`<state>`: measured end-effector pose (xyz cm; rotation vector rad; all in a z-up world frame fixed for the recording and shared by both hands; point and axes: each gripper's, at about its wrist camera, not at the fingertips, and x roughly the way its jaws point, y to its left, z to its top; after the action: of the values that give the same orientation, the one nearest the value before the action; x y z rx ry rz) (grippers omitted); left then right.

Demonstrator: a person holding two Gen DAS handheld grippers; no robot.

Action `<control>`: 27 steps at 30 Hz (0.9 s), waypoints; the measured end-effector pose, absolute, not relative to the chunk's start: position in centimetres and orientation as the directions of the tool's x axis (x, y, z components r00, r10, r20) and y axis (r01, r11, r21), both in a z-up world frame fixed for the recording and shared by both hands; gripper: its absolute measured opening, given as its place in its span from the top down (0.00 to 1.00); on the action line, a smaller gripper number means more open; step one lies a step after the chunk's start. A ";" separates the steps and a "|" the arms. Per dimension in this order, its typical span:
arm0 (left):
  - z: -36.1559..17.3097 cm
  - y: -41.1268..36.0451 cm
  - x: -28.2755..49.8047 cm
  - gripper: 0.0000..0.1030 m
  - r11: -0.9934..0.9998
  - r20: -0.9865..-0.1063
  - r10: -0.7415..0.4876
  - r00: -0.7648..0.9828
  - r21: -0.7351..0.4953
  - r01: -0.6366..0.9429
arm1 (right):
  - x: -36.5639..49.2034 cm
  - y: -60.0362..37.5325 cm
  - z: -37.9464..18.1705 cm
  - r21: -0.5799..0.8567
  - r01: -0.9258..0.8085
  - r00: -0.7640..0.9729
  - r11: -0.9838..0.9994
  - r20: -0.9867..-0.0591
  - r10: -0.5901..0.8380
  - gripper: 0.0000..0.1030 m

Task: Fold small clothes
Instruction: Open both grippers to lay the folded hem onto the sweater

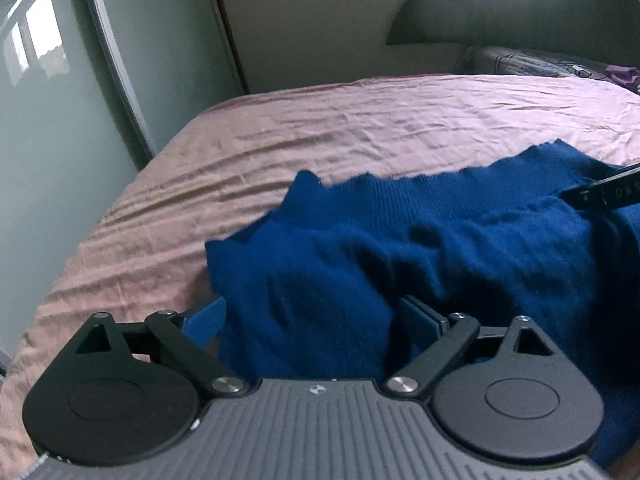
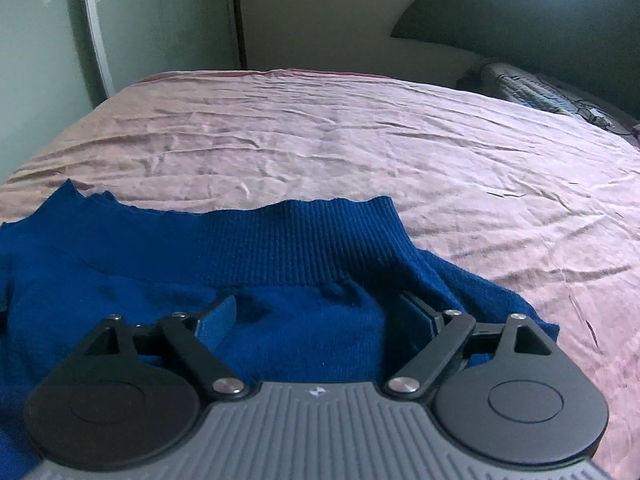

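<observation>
Lying rumpled on the pink bedsheet [image 1: 320,132], the blue knitted sweater [image 1: 400,248] serves as the landmark; its ribbed hem band [image 2: 320,240] runs along the edge farthest from both cameras, wavy and slightly raised; beyond the sweater the sheet stretches wrinkled toward a pale wall [image 1: 340,12]; a glossy wardrobe door [image 1: 60,100] stands far off to the sweater's left; a patterned pillow [image 2: 532,88] rests well beyond its right end.

The left gripper [image 1: 316,316] hangs over the sweater's left part with its jaws spread wide; a mound of blue knit bulges up between the blue-padded fingers [image 1: 424,320], yet the pads do not press on it; the left finger sits just at the sweater's left border, over the sheet.

The right gripper [image 2: 320,312] hangs over the sweater's right part, just short of the hem band, jaws likewise spread and released; flat knit lies under the gap, unpinched; in the left wrist view one of its black fingers [image 1: 604,192] pokes in over the sweater's right side.
</observation>
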<state>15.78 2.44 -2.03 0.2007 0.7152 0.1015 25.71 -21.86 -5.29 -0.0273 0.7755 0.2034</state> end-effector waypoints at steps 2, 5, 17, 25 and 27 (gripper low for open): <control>-2.3 2.7 15.6 0.06 0.979 -0.644 0.157 0.749 0.201 -0.032 | 25.7 -21.9 -5.5 0.050 -0.184 0.699 0.982 -0.696 0.166 0.11; -2.7 3.0 15.5 0.04 0.982 -0.649 0.153 0.746 0.184 -0.041 | 25.6 -22.0 -5.7 0.052 -0.178 0.705 0.983 -0.690 0.164 0.08; -3.4 3.6 14.9 0.01 0.988 -0.632 0.143 0.762 0.141 -0.068 | 25.2 -21.7 -6.3 0.033 -0.168 0.727 0.985 -0.671 0.147 0.03; -3.7 3.6 14.4 0.01 0.988 -0.608 0.143 0.781 0.132 -0.079 | 25.0 -21.9 -6.5 0.038 -0.166 0.740 0.985 -0.656 0.150 0.02; -3.8 3.6 14.3 0.01 0.988 -0.604 0.143 0.784 0.130 -0.081 | 25.0 -21.9 -6.5 0.039 -0.165 0.741 0.986 -0.654 0.150 0.02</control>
<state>14.35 3.64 -3.75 0.0990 0.6593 0.1210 25.03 -21.87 -6.54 -0.0221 0.7151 0.1726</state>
